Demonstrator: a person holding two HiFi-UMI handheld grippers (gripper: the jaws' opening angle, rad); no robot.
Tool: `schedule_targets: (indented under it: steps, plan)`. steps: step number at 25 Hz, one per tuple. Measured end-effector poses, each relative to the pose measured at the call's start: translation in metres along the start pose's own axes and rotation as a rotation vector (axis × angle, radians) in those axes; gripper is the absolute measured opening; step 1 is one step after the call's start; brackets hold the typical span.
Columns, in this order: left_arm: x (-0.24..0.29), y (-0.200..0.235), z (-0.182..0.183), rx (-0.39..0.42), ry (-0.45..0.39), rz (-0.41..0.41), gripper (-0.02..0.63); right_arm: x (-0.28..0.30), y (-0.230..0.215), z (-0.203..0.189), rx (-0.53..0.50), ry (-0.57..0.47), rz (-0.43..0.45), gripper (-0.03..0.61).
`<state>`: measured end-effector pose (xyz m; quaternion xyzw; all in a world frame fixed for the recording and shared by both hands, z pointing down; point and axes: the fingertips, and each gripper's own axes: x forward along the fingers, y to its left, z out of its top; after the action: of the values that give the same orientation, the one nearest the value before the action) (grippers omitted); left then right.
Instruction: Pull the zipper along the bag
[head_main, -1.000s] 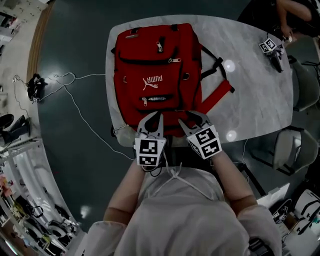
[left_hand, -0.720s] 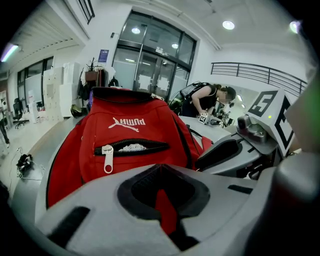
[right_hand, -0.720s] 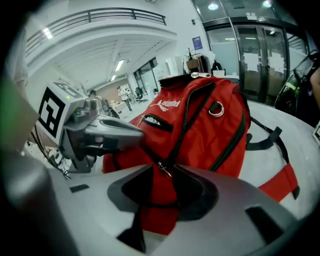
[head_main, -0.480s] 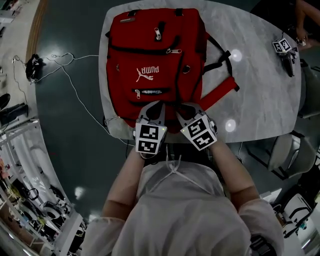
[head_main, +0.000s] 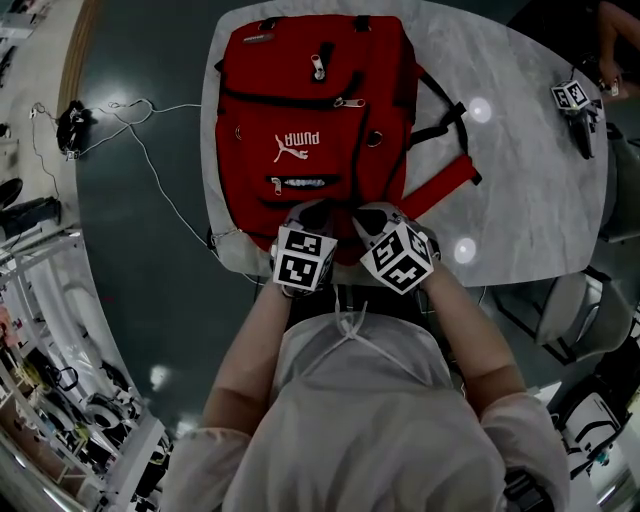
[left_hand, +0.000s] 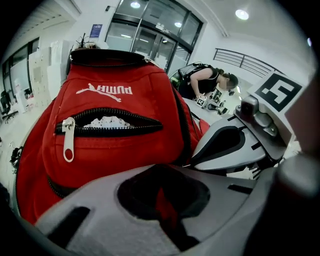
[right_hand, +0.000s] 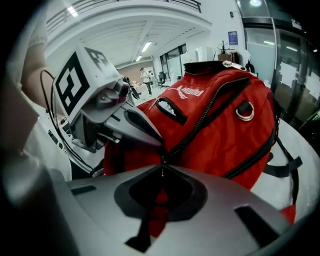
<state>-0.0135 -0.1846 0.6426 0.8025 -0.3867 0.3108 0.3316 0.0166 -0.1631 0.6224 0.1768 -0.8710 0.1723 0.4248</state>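
A red backpack lies flat on the grey marble table, its bottom end towards me. Both grippers sit side by side at that near end. My left gripper is shut, with red bag fabric pinched between its jaws. My right gripper is shut at the lower end of the long black main zipper, and the small metal zipper pull runs into its jaws. The front pocket zipper stands partly open, showing something white inside, and its silver tab hangs at the left.
A third marker-cube gripper lies at the table's far right, near another person's arm. Grey chairs stand to the right of the table. Cables trail across the dark floor on the left. Black shoulder straps spread right of the bag.
Both grippers have tipped forward and closed in on the bag's near end. Their jaws, spread in a V a second ago, are now shut. The bag stayed in place.
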Motion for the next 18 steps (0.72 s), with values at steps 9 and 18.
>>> schedule_targets:
  steps: [9, 18]
  plan:
    - [0.002, 0.003, -0.001, -0.007, 0.0, 0.015, 0.02, -0.009, -0.002, 0.008, -0.11, 0.067, 0.037, 0.028]
    - [0.003, 0.002, -0.002, -0.031, 0.021, 0.007, 0.02, -0.028, -0.022, 0.011, -0.145, 0.124, 0.018, 0.026]
